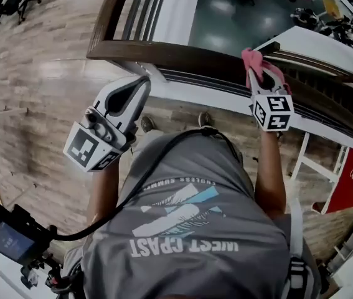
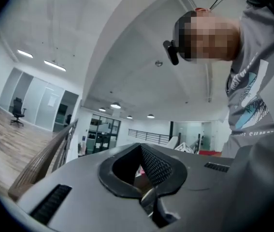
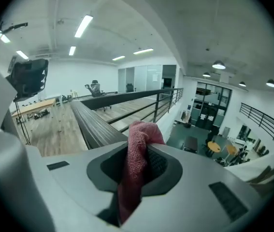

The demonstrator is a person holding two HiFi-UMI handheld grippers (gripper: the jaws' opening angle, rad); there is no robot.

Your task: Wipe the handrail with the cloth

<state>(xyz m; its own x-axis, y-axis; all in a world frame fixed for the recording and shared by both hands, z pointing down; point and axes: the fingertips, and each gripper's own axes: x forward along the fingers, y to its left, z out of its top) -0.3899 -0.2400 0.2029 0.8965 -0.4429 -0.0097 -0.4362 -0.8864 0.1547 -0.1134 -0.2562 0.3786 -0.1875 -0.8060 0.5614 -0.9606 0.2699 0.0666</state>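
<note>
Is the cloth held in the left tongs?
No, the pink cloth is clamped in the right tongs, while the left tongs are shut with nothing between them.

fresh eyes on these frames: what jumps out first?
The pink cloth pinched in the right gripper jaws, held right at the dark handrail in the upper part of the head view. Next, the left gripper, jaws together and empty, short of the rail at the left. Beyond the rail, an open drop to a lower floor with tables.
</note>
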